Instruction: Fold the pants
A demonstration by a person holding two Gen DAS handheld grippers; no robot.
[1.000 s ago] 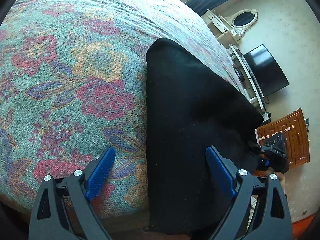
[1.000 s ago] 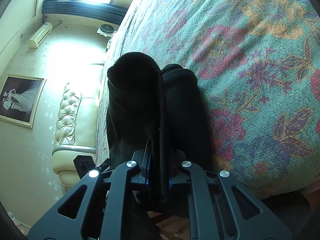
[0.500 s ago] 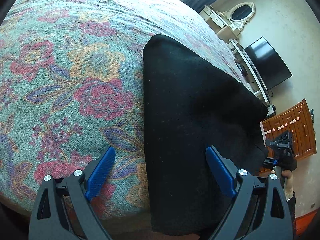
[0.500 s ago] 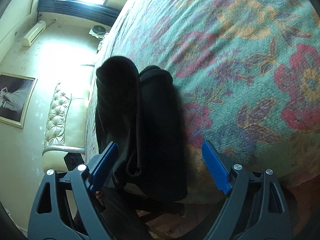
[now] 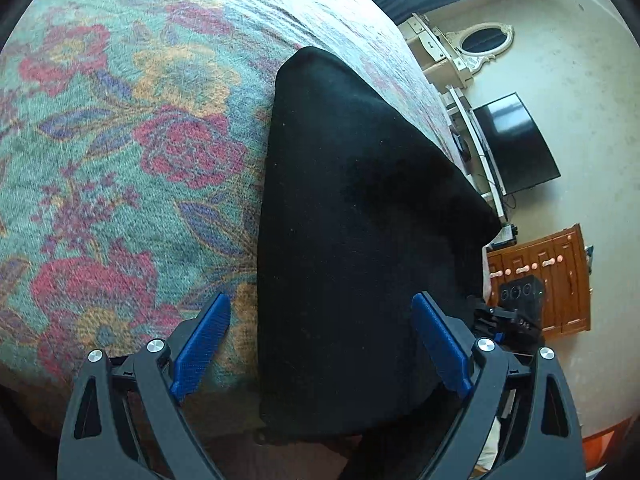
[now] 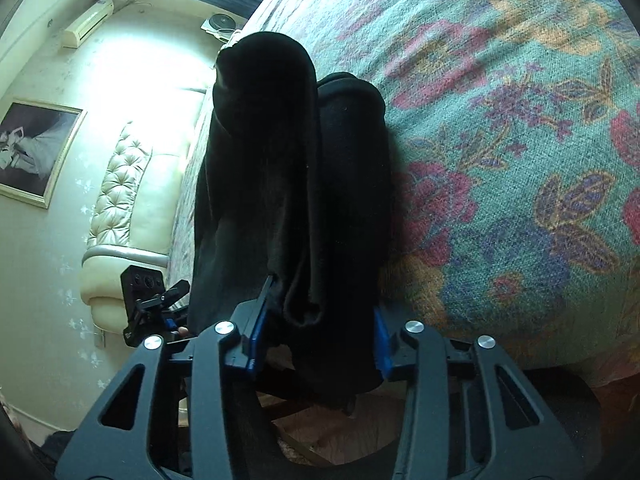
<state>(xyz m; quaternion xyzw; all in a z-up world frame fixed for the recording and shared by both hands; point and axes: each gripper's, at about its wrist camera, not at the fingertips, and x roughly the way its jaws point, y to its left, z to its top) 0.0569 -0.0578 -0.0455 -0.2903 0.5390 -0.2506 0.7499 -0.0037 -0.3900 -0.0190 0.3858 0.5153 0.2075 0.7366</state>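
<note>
At the near edge of the floral bedspread [image 5: 120, 168], black pants [image 5: 360, 208] lying folded into a narrow, thick bundle, one end hanging over the side. Left gripper [image 5: 320, 344] spread wide astride the bundle, touching nothing; right gripper [image 6: 316, 332] narrowed around the overhanging layers, seemingly pinching them, though dark cloth hides the contact. Lengthwise fold apparently done; probably a last fold or tidy-up left.

Black pants [image 5: 360, 220] lie on the floral bedspread [image 5: 120, 140], running from 6 toward 12 o'clock. The left gripper [image 5: 320, 344] gapes wide at 6; a TV [image 5: 516, 144] at 3.
</note>
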